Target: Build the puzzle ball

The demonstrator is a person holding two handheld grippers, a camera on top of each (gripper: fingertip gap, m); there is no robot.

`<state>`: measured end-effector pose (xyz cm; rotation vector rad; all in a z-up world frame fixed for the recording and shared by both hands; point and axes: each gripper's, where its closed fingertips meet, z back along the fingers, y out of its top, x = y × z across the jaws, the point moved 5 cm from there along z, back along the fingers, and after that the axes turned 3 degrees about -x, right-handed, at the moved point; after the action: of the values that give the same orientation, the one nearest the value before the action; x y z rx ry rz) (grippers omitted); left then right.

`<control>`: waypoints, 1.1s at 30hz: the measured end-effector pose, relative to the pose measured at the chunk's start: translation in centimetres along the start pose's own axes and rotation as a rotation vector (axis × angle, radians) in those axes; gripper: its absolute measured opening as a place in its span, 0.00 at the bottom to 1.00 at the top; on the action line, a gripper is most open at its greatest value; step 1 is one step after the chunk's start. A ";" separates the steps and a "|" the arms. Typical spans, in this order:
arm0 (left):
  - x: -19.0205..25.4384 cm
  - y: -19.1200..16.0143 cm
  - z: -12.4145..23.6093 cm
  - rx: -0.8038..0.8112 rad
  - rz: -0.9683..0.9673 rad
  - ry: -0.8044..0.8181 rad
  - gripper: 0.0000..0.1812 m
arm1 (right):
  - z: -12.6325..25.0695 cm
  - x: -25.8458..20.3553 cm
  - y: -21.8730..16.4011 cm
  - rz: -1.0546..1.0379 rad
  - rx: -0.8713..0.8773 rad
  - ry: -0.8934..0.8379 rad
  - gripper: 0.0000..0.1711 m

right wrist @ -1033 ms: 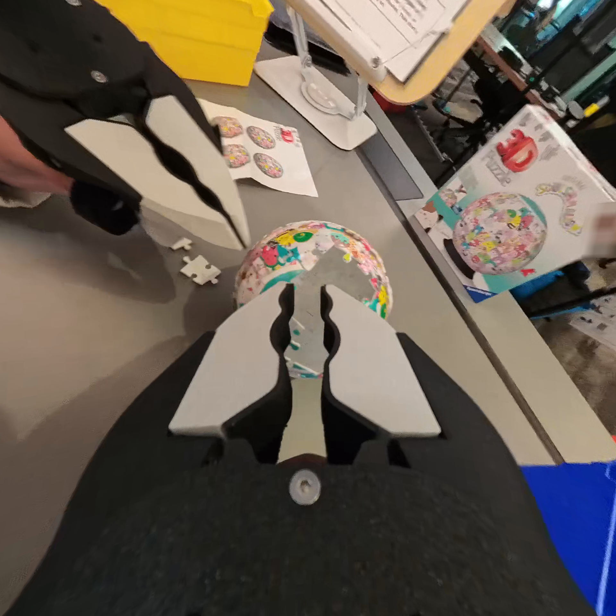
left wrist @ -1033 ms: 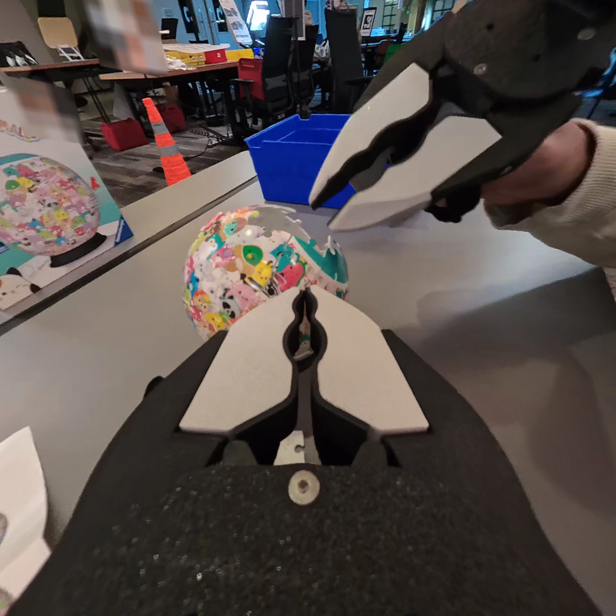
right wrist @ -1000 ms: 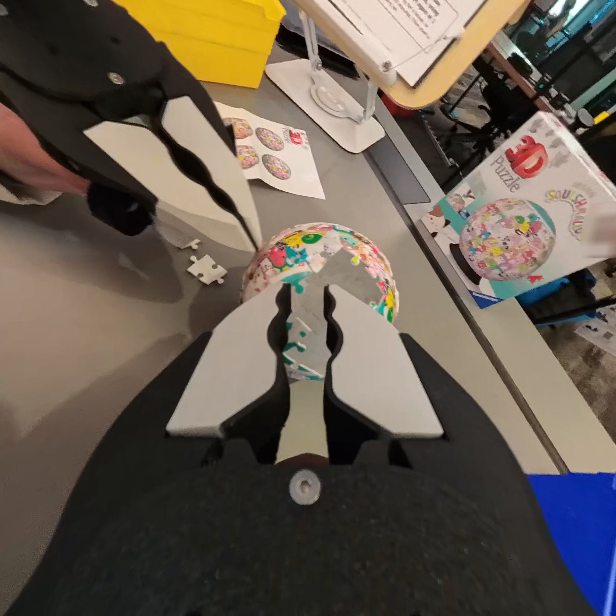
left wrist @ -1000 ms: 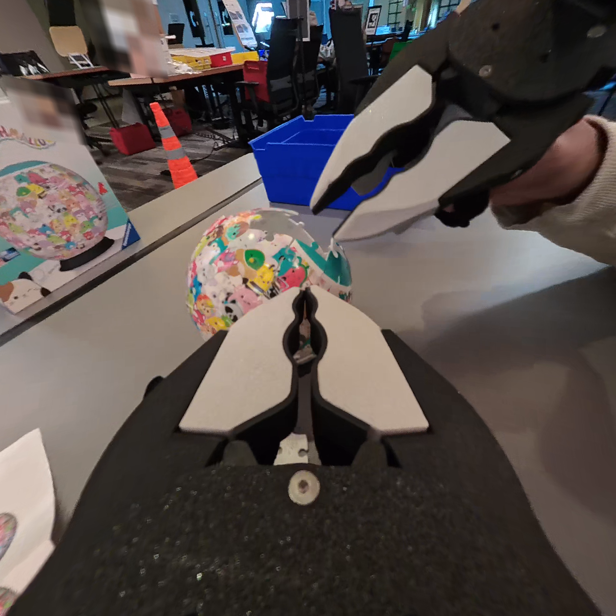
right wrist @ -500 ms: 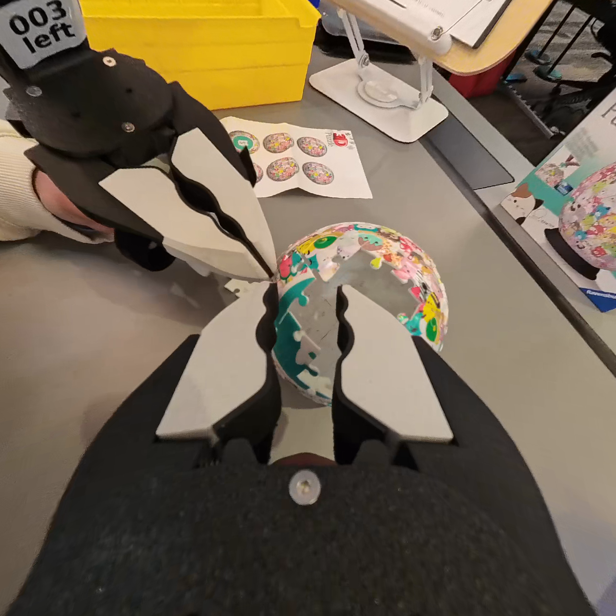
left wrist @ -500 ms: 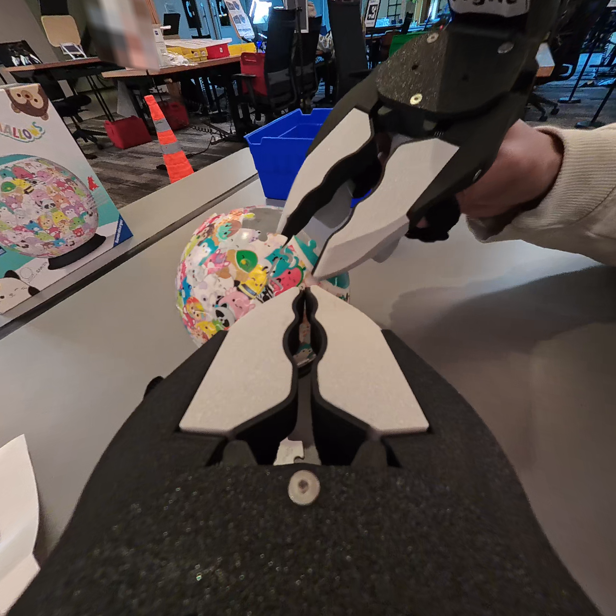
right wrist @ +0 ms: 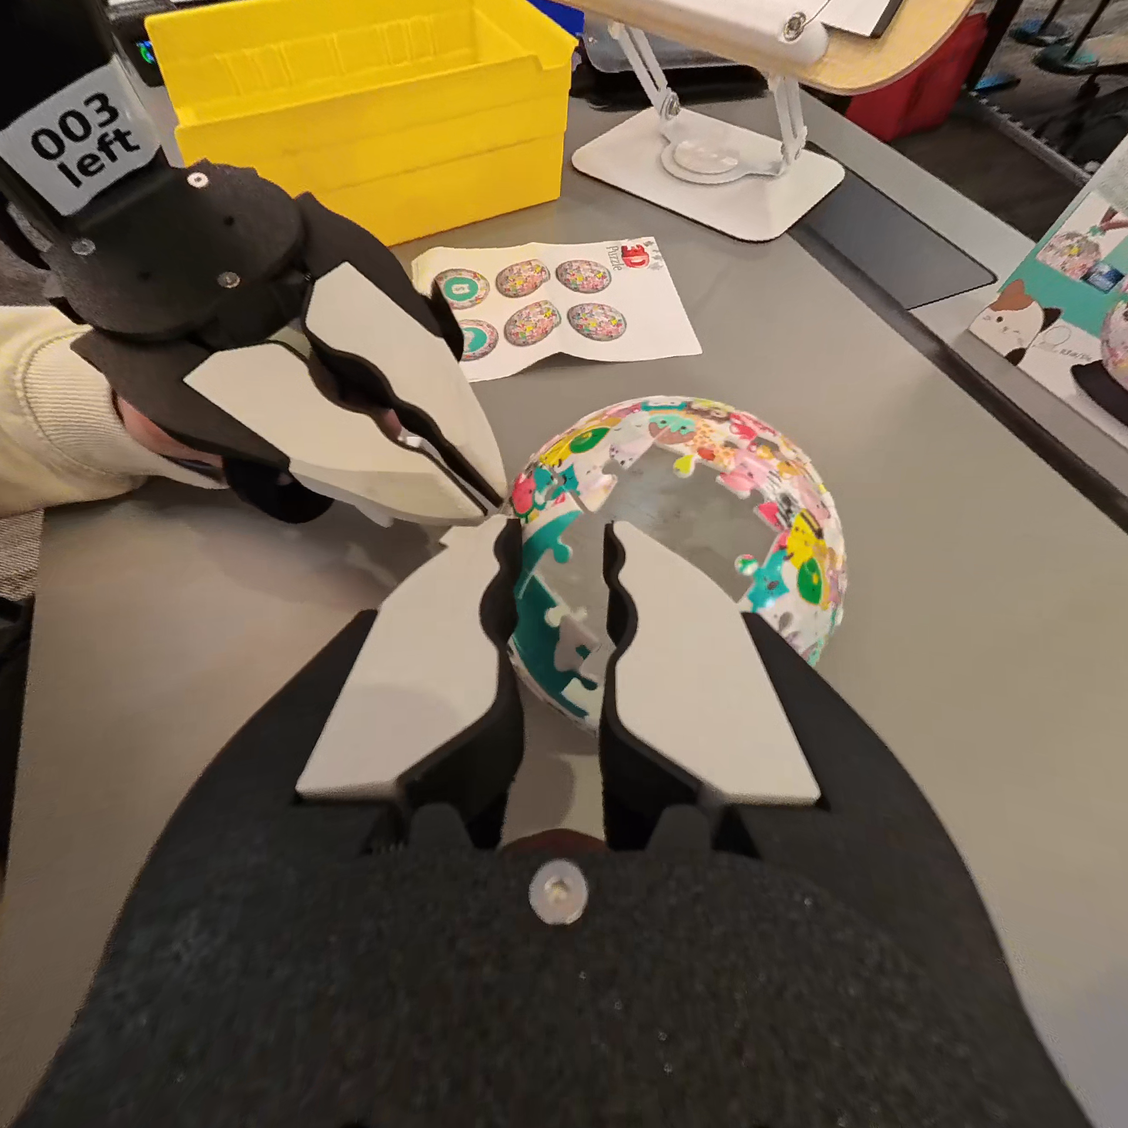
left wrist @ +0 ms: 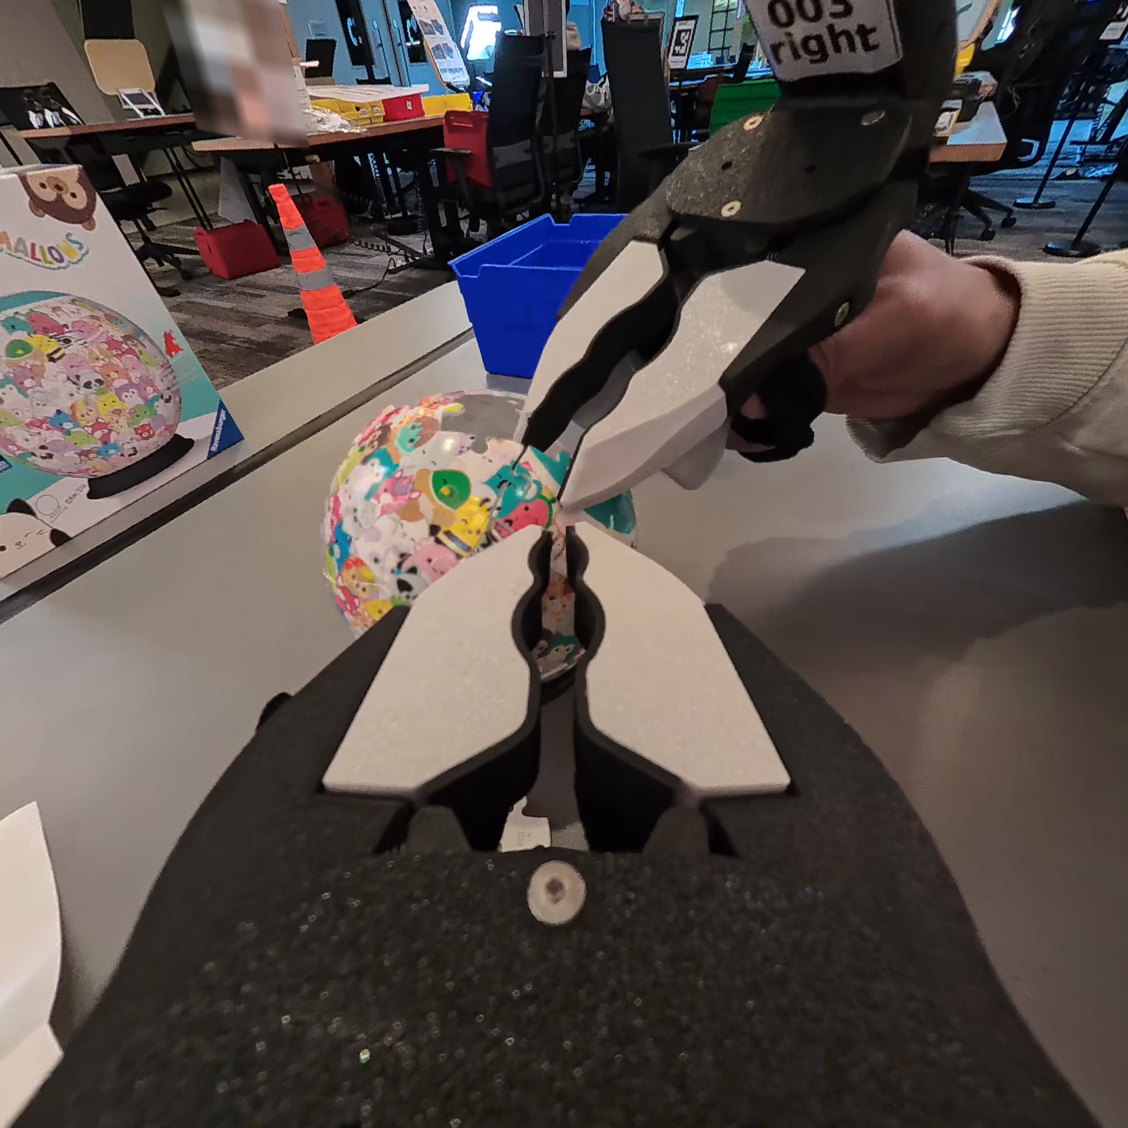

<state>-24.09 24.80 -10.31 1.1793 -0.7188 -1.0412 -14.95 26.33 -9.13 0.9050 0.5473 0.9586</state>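
Observation:
The puzzle ball point(right wrist: 787, 488) is a colourful shell with a large open gap on top, resting on the grey table point(right wrist: 915, 549); it also shows in the left wrist view point(left wrist: 421, 519). My left gripper point(left wrist: 555, 531) is shut on a thin puzzle piece point(right wrist: 421, 442), and its tips point(right wrist: 497, 506) touch the ball's rim at the gap. My right gripper point(right wrist: 558, 525) is open and straddles the teal rim of the shell, one finger outside and one over the opening. In the left wrist view it point(left wrist: 546, 473) comes down from the upper right.
A yellow bin point(right wrist: 366, 122) and a white stand point(right wrist: 714, 165) sit at the back. A printed leaflet point(right wrist: 549, 305) lies behind the ball. A blue bin point(left wrist: 525, 293) stands beyond it. The puzzle box point(left wrist: 91, 378) leans on the neighbouring table. A white sheet point(left wrist: 24, 915) lies near me. Both grippers' tips are close together, under 4 cm apart.
Both grippers have closed in on the ball. The right gripper came down and opened wider over the rim. The left gripper's tips moved up to the rim.

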 end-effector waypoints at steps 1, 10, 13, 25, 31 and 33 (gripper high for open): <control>0.0 0.0 0.0 0.001 0.002 0.001 0.02 | 0.0 0.0 0.0 -0.010 0.004 0.007 0.15; 0.1 0.0 -0.2 0.000 -0.001 0.002 0.02 | 0.4 0.2 0.7 -0.107 0.044 0.093 0.15; 0.1 0.0 -0.2 0.001 0.000 0.003 0.02 | 0.0 0.4 0.6 -0.146 0.024 0.106 0.13; 0.0 0.1 -0.2 0.005 0.008 -0.002 0.02 | -0.2 0.5 0.7 -0.153 0.024 0.107 0.08; 0.1 0.0 -0.3 0.004 0.002 -0.001 0.02 | -0.1 0.4 0.6 -0.129 -0.005 0.113 0.12; 0.0 0.1 -0.2 0.005 0.006 -0.001 0.02 | 0.2 0.3 1.0 -0.102 0.009 0.114 0.14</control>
<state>-23.86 24.88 -10.31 1.1806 -0.7252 -1.0357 -15.09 26.80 -8.23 0.8261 0.6883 0.9196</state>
